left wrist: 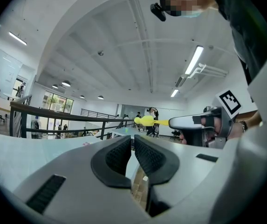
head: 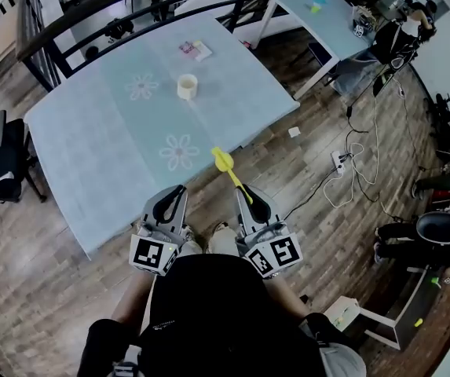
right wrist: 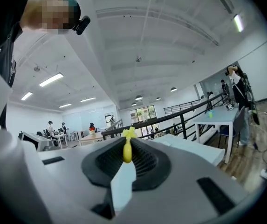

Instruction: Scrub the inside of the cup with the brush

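Observation:
A cream cup (head: pixel 187 86) stands upright near the middle of the pale blue table (head: pixel 91 155), far ahead of both grippers. My right gripper (head: pixel 244 191) is shut on the handle of a yellow brush (head: pixel 225 162), whose head points toward the table's near edge. In the right gripper view the brush (right wrist: pixel 127 148) sticks out between the shut pads of the right gripper (right wrist: pixel 127 146). My left gripper (head: pixel 179 188) is shut and holds nothing. In the left gripper view the left gripper (left wrist: pixel 132 141) has its pads almost touching, with the brush (left wrist: pixel 145 121) off to the right.
A small pink and white packet (head: pixel 195 49) lies at the table's far side. A dark railing (head: pixel 130 6) runs behind it. A second table (head: pixel 319 14) stands at the back right. A black chair (head: pixel 5 159) is at the left, and cables (head: pixel 350 163) lie on the wooden floor.

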Tool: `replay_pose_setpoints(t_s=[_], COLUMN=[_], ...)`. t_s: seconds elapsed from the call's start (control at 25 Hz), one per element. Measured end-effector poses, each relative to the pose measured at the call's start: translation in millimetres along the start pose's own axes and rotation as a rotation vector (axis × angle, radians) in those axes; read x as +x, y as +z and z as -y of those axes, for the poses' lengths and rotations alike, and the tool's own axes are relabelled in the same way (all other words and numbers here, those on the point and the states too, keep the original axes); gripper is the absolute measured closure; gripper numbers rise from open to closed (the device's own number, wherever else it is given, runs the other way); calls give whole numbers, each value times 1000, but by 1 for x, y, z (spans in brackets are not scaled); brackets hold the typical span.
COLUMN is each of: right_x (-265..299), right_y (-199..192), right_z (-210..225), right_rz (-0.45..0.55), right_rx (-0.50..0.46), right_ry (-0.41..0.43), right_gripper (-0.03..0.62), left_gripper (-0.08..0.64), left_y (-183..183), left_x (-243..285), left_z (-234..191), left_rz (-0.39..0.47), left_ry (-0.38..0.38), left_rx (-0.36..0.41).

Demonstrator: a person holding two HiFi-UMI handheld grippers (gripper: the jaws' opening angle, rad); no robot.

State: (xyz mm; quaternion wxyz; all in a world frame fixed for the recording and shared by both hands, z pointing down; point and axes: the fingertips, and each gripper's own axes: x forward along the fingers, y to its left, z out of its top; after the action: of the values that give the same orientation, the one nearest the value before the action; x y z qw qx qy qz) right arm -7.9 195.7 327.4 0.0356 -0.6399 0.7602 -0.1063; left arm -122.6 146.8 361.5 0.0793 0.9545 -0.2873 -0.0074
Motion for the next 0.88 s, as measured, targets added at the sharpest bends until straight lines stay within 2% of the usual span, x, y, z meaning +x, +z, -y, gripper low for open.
replay_pose_setpoints(t_s=[0.2, 0.4, 0.88], right_x=[8, 18, 61], right_y=[1, 4, 26], right_z=[13, 32, 125], right_rz=[-7, 2, 21], right_rx=[1, 5, 9], right_ry=[-16, -5, 130], right_gripper=[554, 554, 554], left_gripper=[528, 528, 528], left_y=[-3, -9, -3], left_x=[10, 26, 120], left_z=[-2, -4, 4], left_rz=[-10, -19, -1], left_ry=[-8, 15, 151], left_rx=[-8, -19, 21])
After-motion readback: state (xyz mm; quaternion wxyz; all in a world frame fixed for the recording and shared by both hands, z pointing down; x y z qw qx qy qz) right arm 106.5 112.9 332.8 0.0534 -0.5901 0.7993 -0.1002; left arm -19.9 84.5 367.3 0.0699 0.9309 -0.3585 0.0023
